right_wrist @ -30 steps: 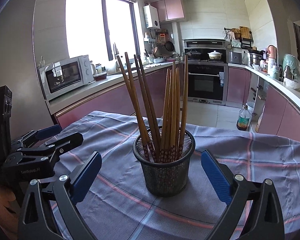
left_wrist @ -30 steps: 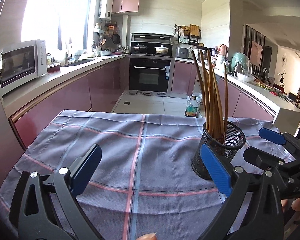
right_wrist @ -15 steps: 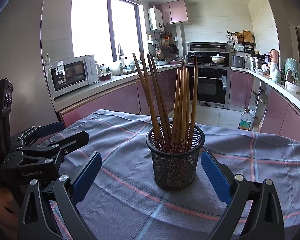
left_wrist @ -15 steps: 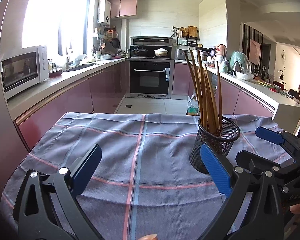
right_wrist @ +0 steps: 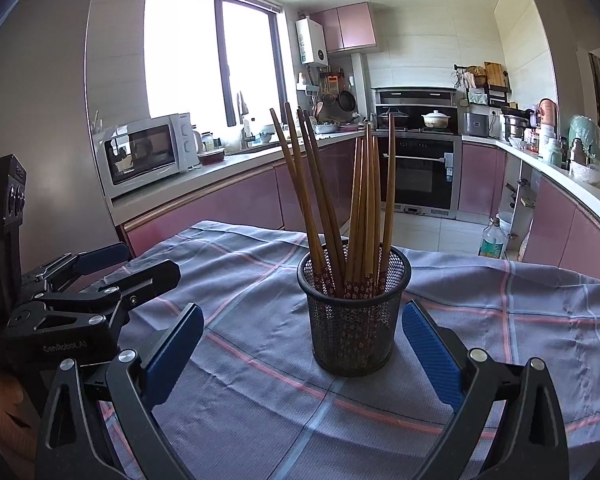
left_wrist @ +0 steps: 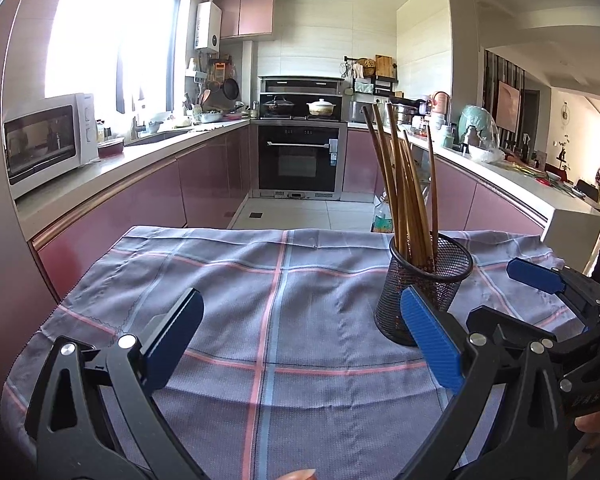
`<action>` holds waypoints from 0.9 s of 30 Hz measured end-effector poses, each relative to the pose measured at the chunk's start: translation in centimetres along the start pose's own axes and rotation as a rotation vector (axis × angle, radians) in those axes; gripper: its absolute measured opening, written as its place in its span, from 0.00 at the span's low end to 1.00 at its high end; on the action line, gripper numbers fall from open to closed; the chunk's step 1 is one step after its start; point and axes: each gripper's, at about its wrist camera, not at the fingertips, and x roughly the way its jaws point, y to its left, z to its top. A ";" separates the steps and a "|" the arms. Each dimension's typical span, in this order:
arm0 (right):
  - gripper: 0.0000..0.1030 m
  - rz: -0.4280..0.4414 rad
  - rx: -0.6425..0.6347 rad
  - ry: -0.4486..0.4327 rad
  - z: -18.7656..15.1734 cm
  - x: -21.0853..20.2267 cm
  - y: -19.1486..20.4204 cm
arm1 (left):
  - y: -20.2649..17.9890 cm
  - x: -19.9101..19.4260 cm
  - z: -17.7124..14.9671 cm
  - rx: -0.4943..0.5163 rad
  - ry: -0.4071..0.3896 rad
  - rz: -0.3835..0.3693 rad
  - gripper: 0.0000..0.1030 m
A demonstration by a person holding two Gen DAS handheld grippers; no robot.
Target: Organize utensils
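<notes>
Black mesh holder (right_wrist: 354,312) upright on checked cloth (right_wrist: 500,320), chopsticks (right_wrist: 364,208) standing inside. Right gripper (right_wrist: 300,344) spread, empty, has backed off; holder now farther ahead than second ago. Left gripper (left_wrist: 300,336) spread over bare cloth. Chopsticks look sorted; task seems near done.

Black mesh holder (right_wrist: 354,320); brown chopsticks (right_wrist: 364,208); grey plaid cloth (right_wrist: 260,380); blue fingers (right_wrist: 430,356).
</notes>
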 end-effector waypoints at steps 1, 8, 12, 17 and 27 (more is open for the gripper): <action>0.93 0.000 -0.002 0.001 0.0 0.0 0.0 | 0.0 0.0 0.0 0.002 -0.001 0.002 0.94; 0.93 0.004 -0.003 0.000 0.0 0.0 0.1 | 0.0 0.0 0.0 0.002 -0.001 0.002 0.94; 0.93 0.005 -0.005 0.000 0.0 0.1 0.1 | 0.0 0.0 -0.1 0.001 -0.002 0.002 0.94; 0.93 0.008 -0.006 -0.003 0.1 0.0 0.2 | -0.1 -0.2 -0.1 -0.003 -0.001 0.004 0.94; 0.93 0.005 -0.008 -0.001 0.1 0.0 0.2 | -0.1 -0.3 -0.2 -0.004 0.000 0.005 0.94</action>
